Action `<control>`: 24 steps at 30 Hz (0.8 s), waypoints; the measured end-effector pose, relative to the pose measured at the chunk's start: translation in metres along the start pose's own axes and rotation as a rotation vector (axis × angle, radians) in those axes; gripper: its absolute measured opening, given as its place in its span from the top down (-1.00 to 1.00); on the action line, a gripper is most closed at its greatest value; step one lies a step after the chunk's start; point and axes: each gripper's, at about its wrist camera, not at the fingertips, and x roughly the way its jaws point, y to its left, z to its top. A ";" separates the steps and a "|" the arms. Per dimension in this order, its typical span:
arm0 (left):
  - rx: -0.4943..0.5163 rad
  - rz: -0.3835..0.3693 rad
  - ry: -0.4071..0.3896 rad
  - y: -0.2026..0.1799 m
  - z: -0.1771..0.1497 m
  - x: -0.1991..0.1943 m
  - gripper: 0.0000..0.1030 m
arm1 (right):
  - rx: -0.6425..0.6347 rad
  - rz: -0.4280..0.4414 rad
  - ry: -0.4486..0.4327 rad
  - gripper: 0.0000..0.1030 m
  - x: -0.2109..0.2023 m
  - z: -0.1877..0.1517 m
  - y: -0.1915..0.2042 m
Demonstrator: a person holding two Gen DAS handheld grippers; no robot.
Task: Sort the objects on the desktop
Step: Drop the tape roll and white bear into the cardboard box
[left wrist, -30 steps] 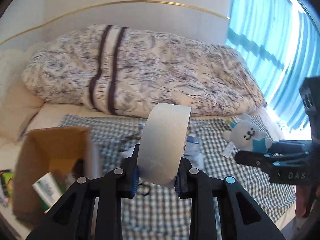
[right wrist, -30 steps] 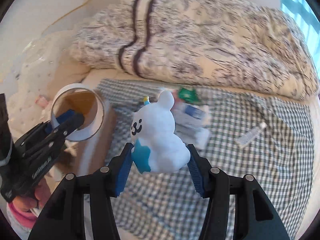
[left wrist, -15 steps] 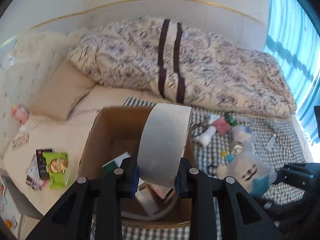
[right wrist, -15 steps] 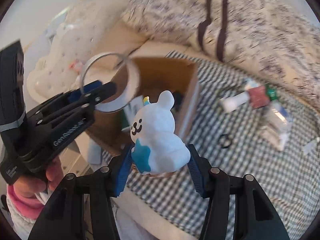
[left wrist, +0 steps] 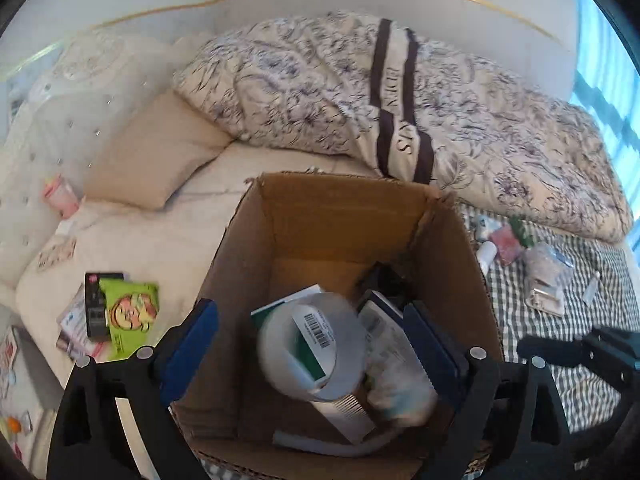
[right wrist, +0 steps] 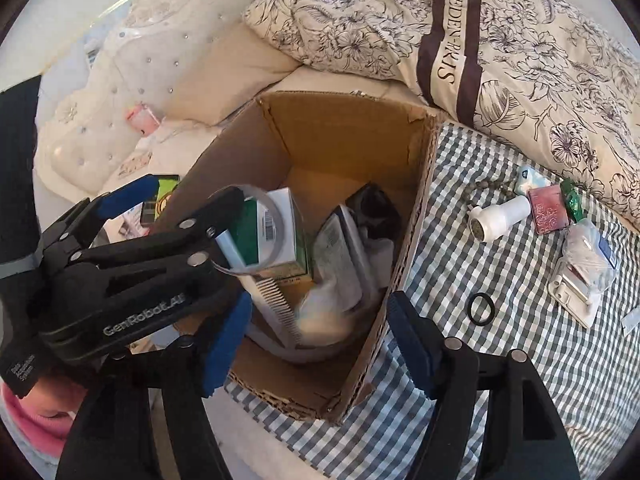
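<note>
in the left wrist view, the left gripper (left wrist: 312, 344) hangs over the open brown cardboard box (left wrist: 344, 200) with its blue pads spread wide and nothing between them. the wide white roll of tape (left wrist: 316, 348) is blurred just under them, inside the box, on top of a green and white carton (left wrist: 288, 308).

in the right wrist view, the right gripper (right wrist: 320, 344) is also spread and empty above the same box. a blurred white soft toy (right wrist: 324, 312) lies inside, beside a white plastic comb (right wrist: 276, 300). a white bottle (right wrist: 500, 216) and a black ring (right wrist: 480, 308) wait on the checked cloth (right wrist: 500, 360).

i think the box is tall and light on a soft bed, so a bump from either gripper may tip it.
</note>
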 end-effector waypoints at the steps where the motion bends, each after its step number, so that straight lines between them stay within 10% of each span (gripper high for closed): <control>1: 0.002 -0.002 0.000 -0.001 0.001 -0.001 -0.86 | 0.008 -0.001 -0.001 -0.35 -0.002 0.001 -0.002; 24: 0.104 -0.126 -0.079 -0.166 -0.037 -0.128 -1.00 | 0.236 -0.111 -0.242 -0.38 -0.221 -0.126 -0.125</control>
